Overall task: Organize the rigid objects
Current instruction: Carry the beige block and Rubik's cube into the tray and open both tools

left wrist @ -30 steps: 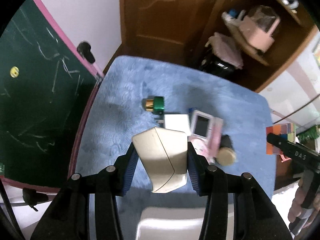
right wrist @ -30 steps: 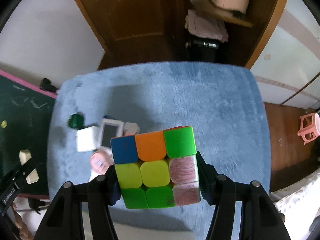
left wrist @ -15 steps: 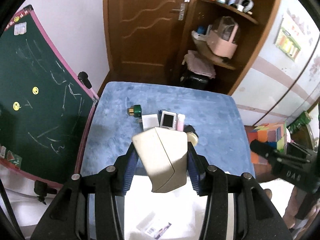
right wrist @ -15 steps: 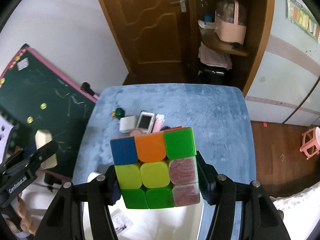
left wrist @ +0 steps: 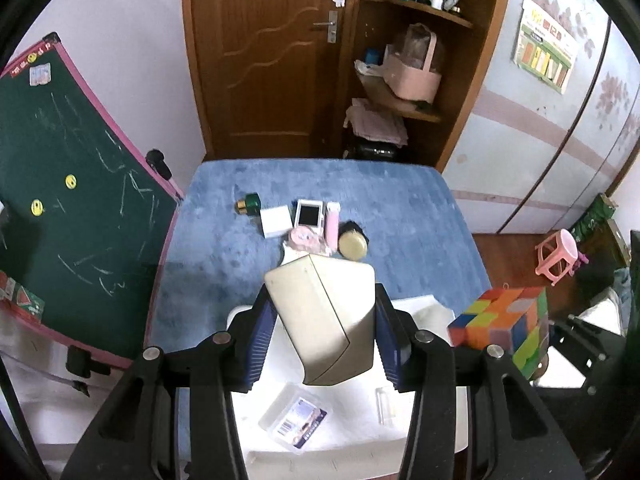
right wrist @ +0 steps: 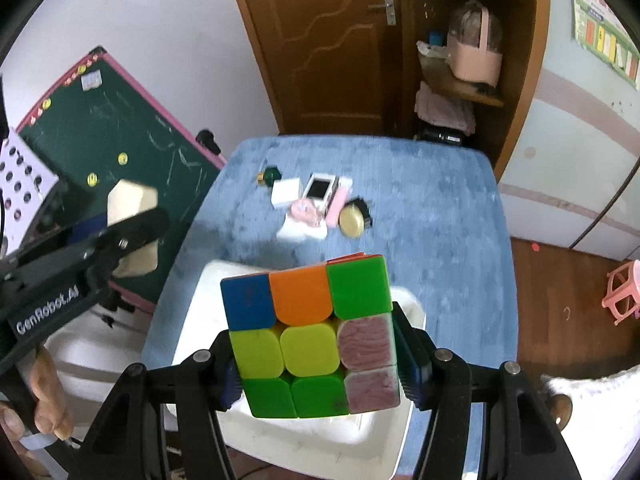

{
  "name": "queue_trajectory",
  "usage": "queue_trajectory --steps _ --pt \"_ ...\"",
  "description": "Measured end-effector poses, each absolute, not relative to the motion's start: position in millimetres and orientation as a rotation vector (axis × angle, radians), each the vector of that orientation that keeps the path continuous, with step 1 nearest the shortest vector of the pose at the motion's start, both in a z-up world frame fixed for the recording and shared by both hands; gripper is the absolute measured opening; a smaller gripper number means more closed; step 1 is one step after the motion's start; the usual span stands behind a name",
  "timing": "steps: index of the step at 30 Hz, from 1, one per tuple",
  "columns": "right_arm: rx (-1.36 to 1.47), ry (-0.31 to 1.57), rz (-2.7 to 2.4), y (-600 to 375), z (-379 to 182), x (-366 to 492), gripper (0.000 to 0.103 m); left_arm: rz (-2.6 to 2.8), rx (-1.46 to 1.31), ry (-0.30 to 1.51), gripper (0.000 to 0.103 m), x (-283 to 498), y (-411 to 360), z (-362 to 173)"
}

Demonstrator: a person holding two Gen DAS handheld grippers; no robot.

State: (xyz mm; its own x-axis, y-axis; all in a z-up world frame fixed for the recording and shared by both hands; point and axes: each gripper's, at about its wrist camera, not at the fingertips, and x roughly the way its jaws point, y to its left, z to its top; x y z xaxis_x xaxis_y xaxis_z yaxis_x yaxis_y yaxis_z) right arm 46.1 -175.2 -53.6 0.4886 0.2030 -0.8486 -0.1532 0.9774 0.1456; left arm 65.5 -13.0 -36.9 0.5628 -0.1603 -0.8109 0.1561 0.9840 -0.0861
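Both items hovering above the white plastic bin (left wrist: 436,308).
Left gripper (left wrist: 326,334) clamping beige angular box (left wrist: 320,320), right gripper (right wrist: 316,354) clamping multicoloured puzzle cube (right wrist: 308,336); careless release risking tumbling outside bin.

Soft, even daylight throughout, no hard shadows. Blown out to pure glare on the white plastic tray (left wrist: 424,312) at bottom. Heavy fisheye bending at the rims, black vignette in corners. Slight motion smear across the fuzzy blue tablecloth (right wrist: 440,216) in the right view.
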Motion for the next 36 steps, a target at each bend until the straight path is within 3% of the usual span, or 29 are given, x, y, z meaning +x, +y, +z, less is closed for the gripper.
queue_trajectory --steps 18,36 --pt "0.024 1.320 0.194 -143 -207 2 0.061 -0.130 -0.008 1.140 0.050 59 -4 -170" --pt "-0.031 1.410 0.181 -119 -254 4 0.062 -0.103 0.053 1.322 0.050 76 -4 -250"
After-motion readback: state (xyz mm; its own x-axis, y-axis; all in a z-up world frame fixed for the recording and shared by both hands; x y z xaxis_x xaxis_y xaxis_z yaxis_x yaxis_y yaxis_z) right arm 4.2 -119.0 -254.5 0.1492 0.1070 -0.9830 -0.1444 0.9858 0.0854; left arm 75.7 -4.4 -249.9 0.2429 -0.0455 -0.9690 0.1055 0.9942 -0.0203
